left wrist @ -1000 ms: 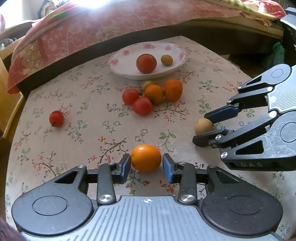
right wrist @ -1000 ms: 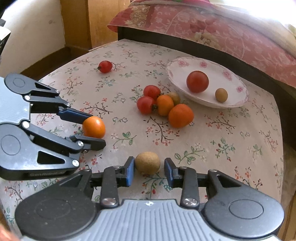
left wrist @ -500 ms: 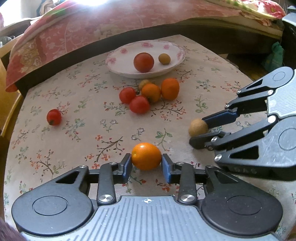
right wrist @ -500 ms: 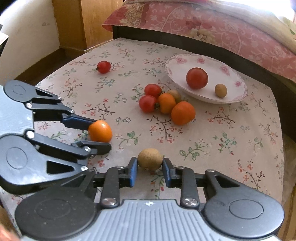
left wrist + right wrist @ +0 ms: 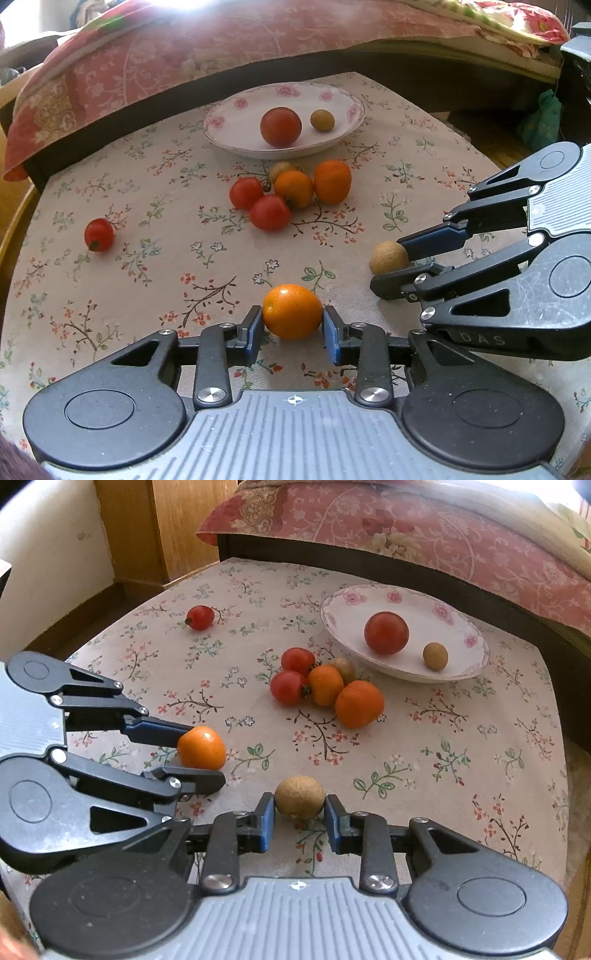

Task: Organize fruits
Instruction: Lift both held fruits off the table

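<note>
Jaws clamped both sides: left gripper [image 5: 292, 328] on the orange fruit [image 5: 292, 311], right gripper [image 5: 299, 821] on the tan fruit [image 5: 299, 797], both near tablecloth [image 5: 129, 295]; plate [image 5: 236, 136] holds tomato [image 5: 280, 126]

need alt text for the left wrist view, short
The left gripper grips an orange fruit on a floral tablecloth, while the right gripper closes on a small brown fruit at right. Beyond lie a cluster of red and orange fruits, one stray red fruit, and a plate holding two fruits.
</note>
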The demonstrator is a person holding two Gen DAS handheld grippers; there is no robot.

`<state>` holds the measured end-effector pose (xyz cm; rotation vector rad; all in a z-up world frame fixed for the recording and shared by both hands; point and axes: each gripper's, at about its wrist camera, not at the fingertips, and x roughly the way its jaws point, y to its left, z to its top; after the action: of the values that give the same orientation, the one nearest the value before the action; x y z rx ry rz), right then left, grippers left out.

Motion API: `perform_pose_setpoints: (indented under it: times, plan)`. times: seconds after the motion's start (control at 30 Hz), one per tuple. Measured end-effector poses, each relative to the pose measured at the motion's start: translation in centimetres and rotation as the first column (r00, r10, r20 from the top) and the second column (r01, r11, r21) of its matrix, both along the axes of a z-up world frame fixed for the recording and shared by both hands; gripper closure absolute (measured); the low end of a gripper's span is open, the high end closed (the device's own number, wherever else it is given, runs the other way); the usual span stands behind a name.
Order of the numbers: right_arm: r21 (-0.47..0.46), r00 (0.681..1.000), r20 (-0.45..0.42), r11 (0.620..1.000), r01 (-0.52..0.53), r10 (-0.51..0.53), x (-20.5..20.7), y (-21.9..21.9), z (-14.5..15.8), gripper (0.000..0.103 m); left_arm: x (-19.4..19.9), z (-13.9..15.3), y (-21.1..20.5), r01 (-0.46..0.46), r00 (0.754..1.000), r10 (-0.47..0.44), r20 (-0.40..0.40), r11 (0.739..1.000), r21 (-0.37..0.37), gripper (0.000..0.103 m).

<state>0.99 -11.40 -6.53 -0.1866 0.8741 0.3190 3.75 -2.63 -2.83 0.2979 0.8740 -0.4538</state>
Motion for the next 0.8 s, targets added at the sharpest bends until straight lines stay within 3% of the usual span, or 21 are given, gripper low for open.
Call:
perform_pose_setpoints:
  times: [0.8]
  plan:
    - [0.027, 0.997, 0.039, 0.997, 0.069, -0.07, 1.1, -1.3, 1.7, 0.072, 1.1, 1.0, -0.7, -0.035, 0.998, 0.037, 0.047, 0.998, -0.043, 0.061]
